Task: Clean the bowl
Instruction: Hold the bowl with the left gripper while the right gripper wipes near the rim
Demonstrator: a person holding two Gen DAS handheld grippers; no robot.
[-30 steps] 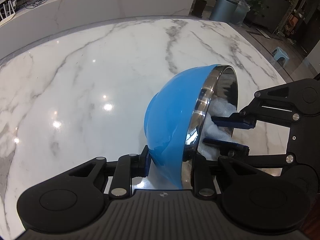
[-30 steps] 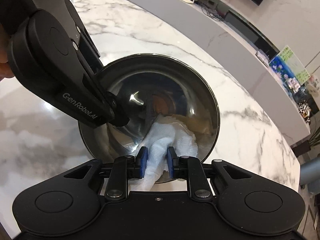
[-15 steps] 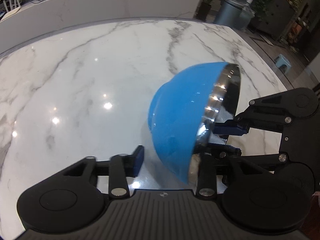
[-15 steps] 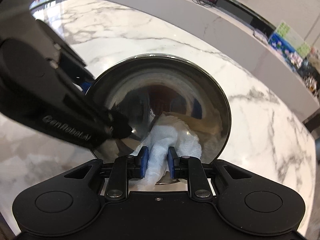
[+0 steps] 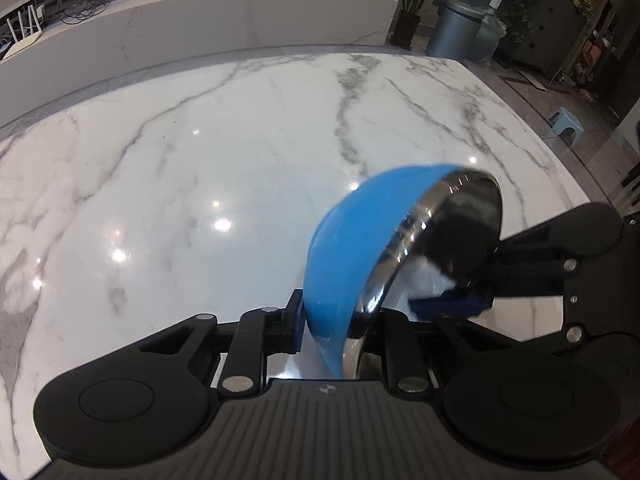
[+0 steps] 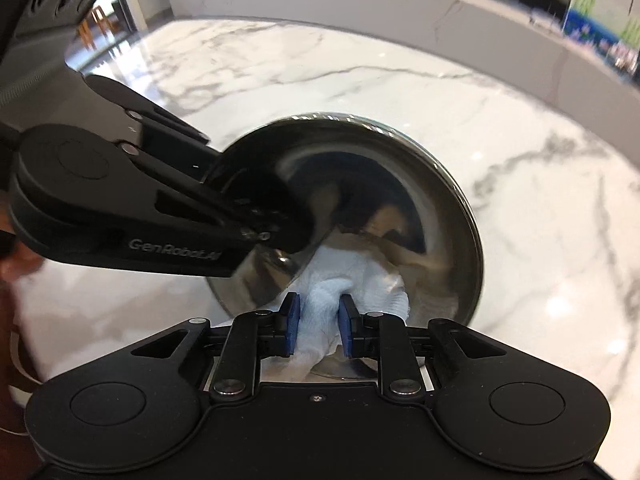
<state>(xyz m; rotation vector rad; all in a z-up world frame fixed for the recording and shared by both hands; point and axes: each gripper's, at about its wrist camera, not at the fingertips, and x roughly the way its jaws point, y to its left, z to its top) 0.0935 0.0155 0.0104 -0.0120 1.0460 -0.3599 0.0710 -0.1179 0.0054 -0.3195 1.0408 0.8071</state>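
A bowl (image 5: 344, 248), blue outside and steel inside (image 6: 400, 200), is tipped on its side above the marble table. My left gripper (image 5: 340, 320) has the bowl's near rim between its jaws, one blue pad on the blue wall and the other finger inside; the jaws are closing on it. In the right wrist view the left gripper (image 6: 260, 228) reaches in from the left. My right gripper (image 6: 318, 320) pinches a white cloth (image 6: 360, 280) against the bowl's inner wall; its jaws are opening slightly with the cloth still pressed. The cloth (image 5: 424, 276) also shows in the left wrist view.
The white marble table (image 5: 200, 160) spreads out to the left and ahead. Its right edge runs close to the bowl. A low marble ledge (image 5: 240, 24) lies behind it. A grey bin (image 5: 456, 28), a potted plant and a small blue stool (image 5: 566, 120) stand on the floor at the right.
My left gripper let go of the rim for a moment, then came back onto it. The bowl has turned a little. My right gripper has rolled and shifted the cloth inside the bowl.
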